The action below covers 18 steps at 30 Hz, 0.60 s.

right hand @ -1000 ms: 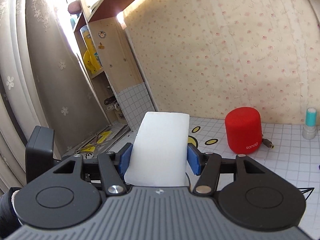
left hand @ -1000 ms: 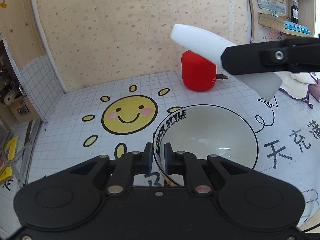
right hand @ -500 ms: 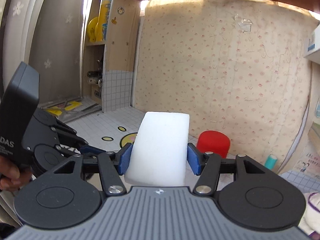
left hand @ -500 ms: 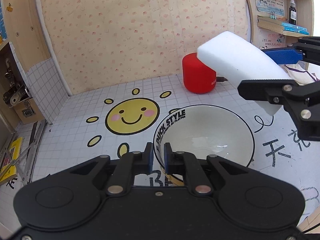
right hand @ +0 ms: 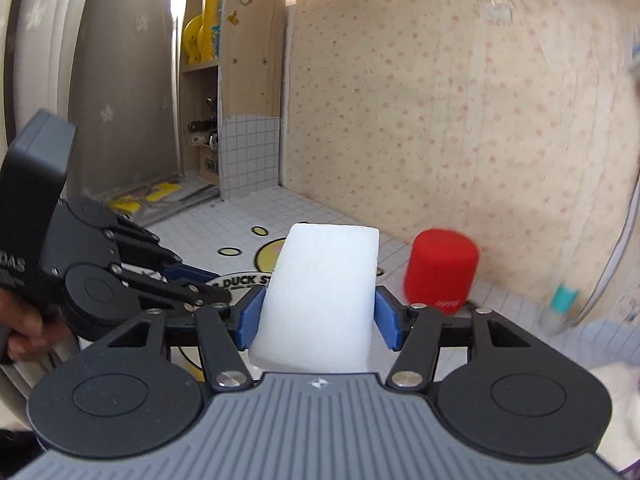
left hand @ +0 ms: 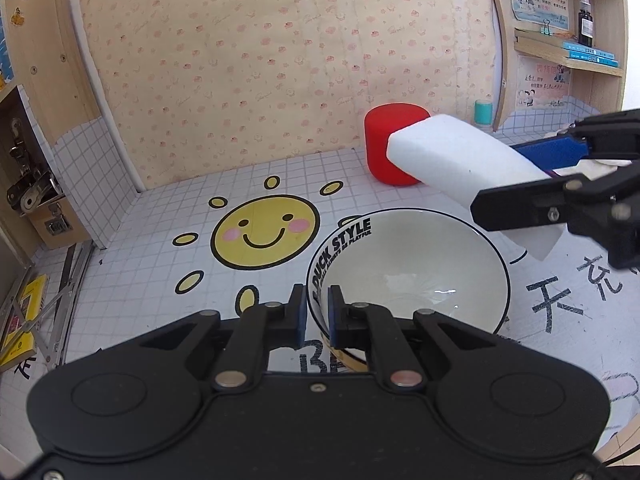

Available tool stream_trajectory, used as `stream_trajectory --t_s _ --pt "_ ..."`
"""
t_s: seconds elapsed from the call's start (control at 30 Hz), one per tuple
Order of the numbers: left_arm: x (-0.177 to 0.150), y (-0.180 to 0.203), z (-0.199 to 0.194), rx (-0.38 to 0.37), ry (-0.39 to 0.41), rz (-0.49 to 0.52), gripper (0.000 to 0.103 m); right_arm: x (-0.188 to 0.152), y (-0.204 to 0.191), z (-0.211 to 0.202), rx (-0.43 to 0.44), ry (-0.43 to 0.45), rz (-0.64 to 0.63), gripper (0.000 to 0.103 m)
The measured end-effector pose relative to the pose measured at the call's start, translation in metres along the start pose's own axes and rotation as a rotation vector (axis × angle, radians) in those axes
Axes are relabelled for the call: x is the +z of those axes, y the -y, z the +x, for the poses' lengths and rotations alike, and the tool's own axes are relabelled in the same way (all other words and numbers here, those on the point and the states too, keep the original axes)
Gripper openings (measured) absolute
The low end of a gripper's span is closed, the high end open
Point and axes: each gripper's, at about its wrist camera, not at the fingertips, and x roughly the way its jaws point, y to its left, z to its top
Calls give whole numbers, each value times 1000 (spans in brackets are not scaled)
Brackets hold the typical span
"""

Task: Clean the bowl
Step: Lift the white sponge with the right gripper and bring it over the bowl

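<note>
A white bowl (left hand: 416,264) with a black rim and "DUCK STYLE" lettering rests on the tiled mat. My left gripper (left hand: 318,312) is shut on its near rim, one finger inside and one outside. My right gripper (right hand: 318,316) is shut on a white sponge block (right hand: 324,296). In the left wrist view that white sponge (left hand: 464,164) hangs above the bowl's far right rim, pointing left. In the right wrist view only a sliver of the bowl's rim (right hand: 244,280) shows behind the sponge.
A red cylinder speaker (left hand: 394,144) stands behind the bowl near the wall. A smiling sun print (left hand: 266,232) lies left of the bowl. Wooden shelves (left hand: 560,52) rise at the right, a cabinet (left hand: 28,152) at the left. A hand (right hand: 20,332) holds the left gripper.
The right gripper with the sponge has swung down and toward the bowl. The left gripper has kept its hold on the rim.
</note>
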Motion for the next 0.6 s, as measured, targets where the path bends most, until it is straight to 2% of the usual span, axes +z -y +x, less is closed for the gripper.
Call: stream_trajectory --t_s 0.2,0.3,0.6 --pt "1 4 2 20 -4 21 12 1 27 7 145 -36 227 61" --pt "1 3 2 23 -6 19 12 -1 21 17 109 -51 195 62" --pt "1 4 2 29 -8 27 12 -9 28 24 88 -76 207 62"
